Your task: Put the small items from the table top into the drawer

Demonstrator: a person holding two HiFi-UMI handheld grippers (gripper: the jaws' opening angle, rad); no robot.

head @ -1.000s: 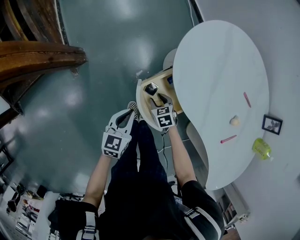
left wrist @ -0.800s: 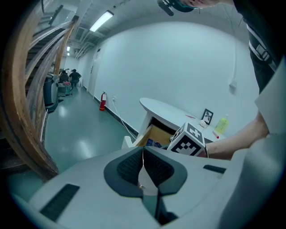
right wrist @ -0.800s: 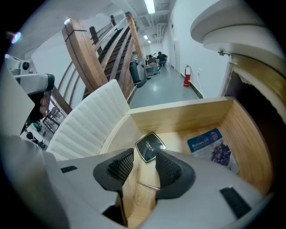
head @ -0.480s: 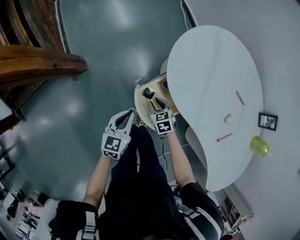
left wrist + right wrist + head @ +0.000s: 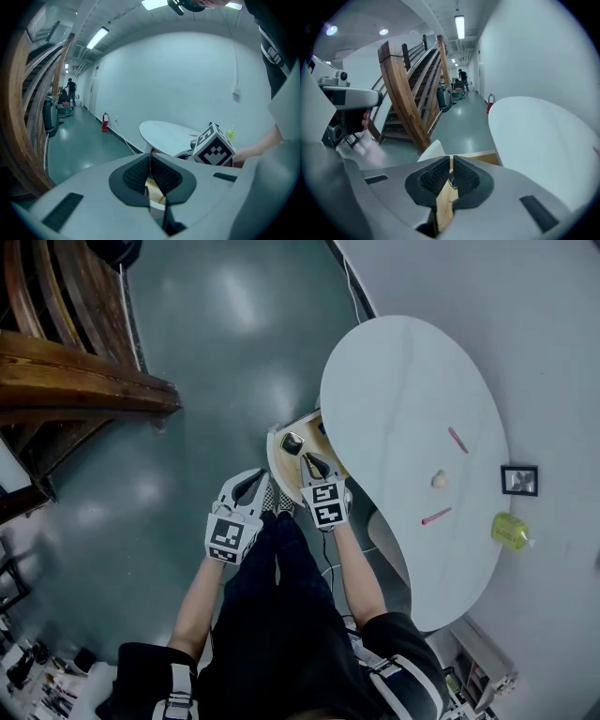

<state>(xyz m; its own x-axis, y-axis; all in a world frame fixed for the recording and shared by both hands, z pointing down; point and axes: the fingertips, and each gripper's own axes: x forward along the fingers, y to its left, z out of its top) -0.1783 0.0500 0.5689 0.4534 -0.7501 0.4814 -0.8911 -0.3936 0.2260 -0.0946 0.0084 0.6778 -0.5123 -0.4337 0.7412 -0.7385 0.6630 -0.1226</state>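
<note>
My right gripper (image 5: 310,461), centre frame above the drawer (image 5: 277,468), just closed empty; my left gripper (image 5: 249,480) is pressed together, empty.

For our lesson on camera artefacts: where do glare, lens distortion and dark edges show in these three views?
Head view: soft glare patches on the glossy floor. Left gripper view: fisheye bows the white wall; a ceiling light burns out; corners black. Right gripper view: same black corners; a strip light glares.

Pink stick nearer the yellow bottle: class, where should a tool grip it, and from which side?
Probably its middle, from straight above, jaws across its width: the pink stick lies flat on the table, long and thin.
</note>
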